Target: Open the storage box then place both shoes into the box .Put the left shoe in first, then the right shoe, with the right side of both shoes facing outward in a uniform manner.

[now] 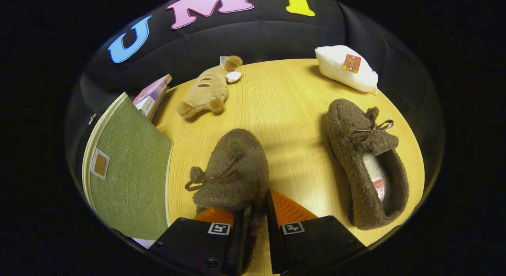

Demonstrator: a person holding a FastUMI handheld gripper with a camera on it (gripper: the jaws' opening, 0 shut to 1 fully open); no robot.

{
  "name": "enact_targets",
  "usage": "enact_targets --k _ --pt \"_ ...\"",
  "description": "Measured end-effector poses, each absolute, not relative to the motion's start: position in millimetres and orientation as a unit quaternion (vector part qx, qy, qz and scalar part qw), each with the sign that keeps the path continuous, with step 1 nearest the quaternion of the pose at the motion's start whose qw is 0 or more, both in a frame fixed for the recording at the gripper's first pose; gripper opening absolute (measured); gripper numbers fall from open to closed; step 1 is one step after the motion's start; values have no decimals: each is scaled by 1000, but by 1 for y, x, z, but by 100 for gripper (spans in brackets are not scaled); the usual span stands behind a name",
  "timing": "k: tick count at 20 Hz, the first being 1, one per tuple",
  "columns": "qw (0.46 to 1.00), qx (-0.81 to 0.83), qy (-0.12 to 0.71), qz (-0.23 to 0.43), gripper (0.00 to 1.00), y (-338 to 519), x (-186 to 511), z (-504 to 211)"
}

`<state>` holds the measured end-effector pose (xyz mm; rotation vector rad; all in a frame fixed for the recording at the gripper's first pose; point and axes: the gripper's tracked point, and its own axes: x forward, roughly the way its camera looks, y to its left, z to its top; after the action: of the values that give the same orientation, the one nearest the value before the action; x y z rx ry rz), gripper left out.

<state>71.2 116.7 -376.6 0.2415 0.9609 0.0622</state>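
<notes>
I hold the gripper [257, 216] clamped on the left shoe [231, 169], toe pointing away, with the box [130, 165] close at frame left.

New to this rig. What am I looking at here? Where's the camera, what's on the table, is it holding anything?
No robot arm here: a person carries a handheld two-finger gripper, and a fisheye camera rides on it, looking forward along the fingers. That is why the picture is round and bent.

The two fingers stand close together, pinching the fuzzy back edge of the near brown shoe, so that shoe is what is held.

On the wooden table: a second matching brown shoe lies beside the held one, untouched, opening toward the camera. On the held shoe's other side is the green fabric storage box; whether it is open I cannot tell. Behind the box sit some books. Farther off lie a tan plush toy and a white pouch with a bear sticker.
</notes>
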Motion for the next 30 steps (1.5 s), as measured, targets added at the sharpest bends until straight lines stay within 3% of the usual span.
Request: enact_targets --k 3,5,11,19,30 --pt "876 150 459 12 10 114 73 -376" --pt "872 166 461 7 5 114 72 -377" --pt "871 201 449 -1 5 113 66 -338" --pt "891 218 395 45 5 133 76 -218" --pt "870 251 402 136 5 258 86 -143"
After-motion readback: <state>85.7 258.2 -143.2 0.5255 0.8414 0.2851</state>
